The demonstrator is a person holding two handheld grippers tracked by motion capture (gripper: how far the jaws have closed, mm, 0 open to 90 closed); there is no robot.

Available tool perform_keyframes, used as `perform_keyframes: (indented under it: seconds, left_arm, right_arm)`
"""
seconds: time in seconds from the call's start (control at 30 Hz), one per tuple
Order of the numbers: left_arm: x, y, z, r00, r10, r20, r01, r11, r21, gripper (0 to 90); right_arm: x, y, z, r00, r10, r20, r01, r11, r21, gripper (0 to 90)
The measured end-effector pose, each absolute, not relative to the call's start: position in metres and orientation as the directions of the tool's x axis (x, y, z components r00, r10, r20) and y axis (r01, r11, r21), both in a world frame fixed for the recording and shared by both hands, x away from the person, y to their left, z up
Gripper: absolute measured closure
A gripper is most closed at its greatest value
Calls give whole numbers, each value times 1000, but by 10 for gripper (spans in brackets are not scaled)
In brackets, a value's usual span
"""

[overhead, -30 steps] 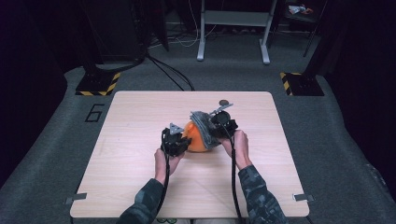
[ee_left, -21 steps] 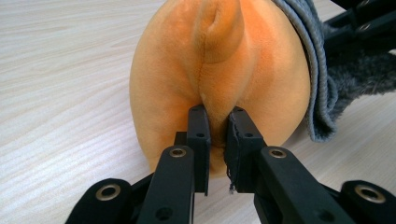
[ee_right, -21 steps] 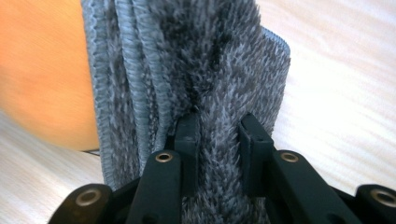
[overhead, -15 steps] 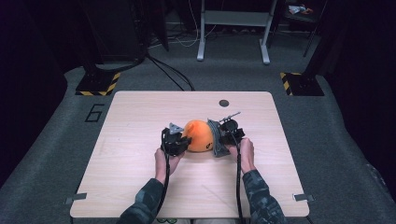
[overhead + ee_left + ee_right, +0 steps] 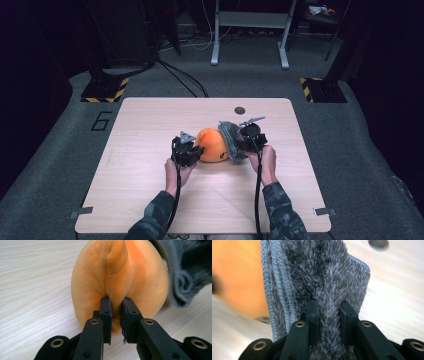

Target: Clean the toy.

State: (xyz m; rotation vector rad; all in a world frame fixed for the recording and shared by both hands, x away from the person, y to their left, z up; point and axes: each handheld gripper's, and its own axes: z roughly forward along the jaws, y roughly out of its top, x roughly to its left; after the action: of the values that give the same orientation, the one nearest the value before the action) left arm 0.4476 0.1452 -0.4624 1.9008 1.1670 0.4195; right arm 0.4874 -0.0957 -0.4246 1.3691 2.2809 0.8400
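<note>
An orange plush toy (image 5: 212, 145) lies in the middle of the wooden table (image 5: 150, 200). My left gripper (image 5: 192, 152) is at its left side, shut on a pinched fold of the orange plush toy (image 5: 117, 277); the jaws squeeze the fabric between them. A folded grey fleecy cloth (image 5: 231, 140) stands against the toy's right side. My right gripper (image 5: 242, 140) is shut on a thick ridge of that grey cloth (image 5: 322, 280), held on edge, with the blurred orange toy (image 5: 237, 277) just behind it.
A small dark round hole (image 5: 240, 110) sits in the table near its far edge, seen blurred in the right gripper view as the hole (image 5: 378, 243). Beyond the table are a grey carpet, black-and-yellow striped feet (image 5: 102, 92) and a white stand (image 5: 250, 40).
My right gripper has carried the grey cloth from over the toy's top down to its right side. The toy's orange top now shows. The left gripper has stayed put.
</note>
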Motion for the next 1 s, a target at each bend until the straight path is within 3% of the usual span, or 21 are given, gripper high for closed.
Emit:
perform_keyframes:
  seconds: [0.13,0.3,0.47,0.63,0.73,0.87,1.0]
  left_arm:
    - [448,146,-462,515,848,-129,561,-219,798,796]
    - [449,146,-460,522,844,-122,555,-228,800,750]
    - [453,151,-461,510,853,-112,573,-239,784,542]
    - [459,151,-468,512,851,-119,602,-256,757,437]
    - [463,147,-472,538,837,-100,601,-298,741,477]
    - [464,142,-472,550,833,-62,585,-331,740,657]
    - [461,139,-466,562,827,-31,549,-345,761,764]
  right_arm:
    - [486,-77,-418,-532,846,-10,641,411,649,729]
    - [497,-68,-435,-529,848,-27,656,429,621,734]
    - [503,-71,-437,-531,847,-37,656,438,614,735]
    - [507,-75,-440,-528,849,-24,663,429,614,735]
    - [507,-76,-440,-524,852,-23,665,425,614,735]
    - [507,-78,-441,-515,857,-7,672,408,618,735]
    - [506,-82,-440,-504,864,4,679,393,620,734]
